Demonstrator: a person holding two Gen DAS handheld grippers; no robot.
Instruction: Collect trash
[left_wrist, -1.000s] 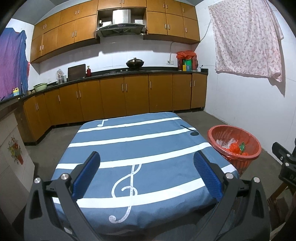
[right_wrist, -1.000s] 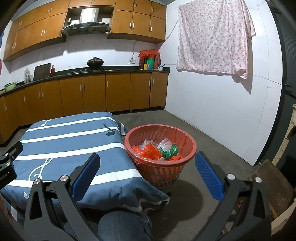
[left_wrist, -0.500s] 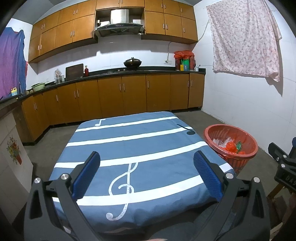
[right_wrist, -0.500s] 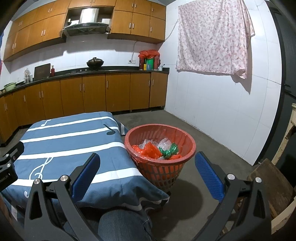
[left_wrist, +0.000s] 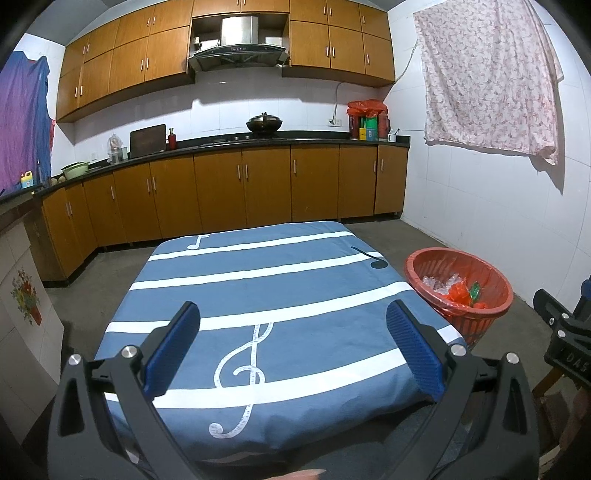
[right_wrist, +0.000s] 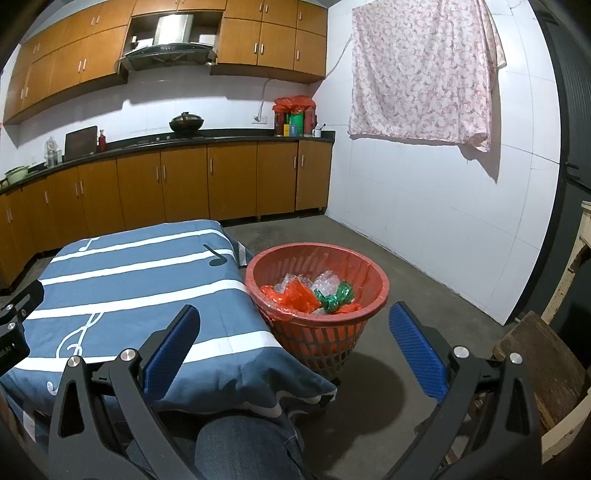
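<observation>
Item 1, left gripper (left_wrist: 293, 334): jaws wide, blue ribbed pads, nothing between them. It hovers over the near half of the desk (left_wrist: 207, 284), which is covered by a blue cloth with white stripes, a white treble clef and black and white notes.

Item 2, right gripper (right_wrist: 294, 338): jaws wide, empty. In the left view its black frame shows at 4 o'clock, with the partial letters "DAS" on it.

Item 3, red basket (right_wrist: 373, 275): stands on the floor just beside the desk's right edge. In the right view it sits at 12 o'clock, just beyond the jaws and between their lines; in the left view it lies at 2 o'clock, outside the right jaw.

Item 4, trash (right_wrist: 314, 293): inside the basket; crumpled clear film, orange-red plastic, one green wrapper. No print readable.

Item 5, knee (right_wrist: 243, 448) in blue denim, at 6 o'clock in the right view.

Item 6, floral cloth (right_wrist: 421, 70): hangs on the white wall.
</observation>
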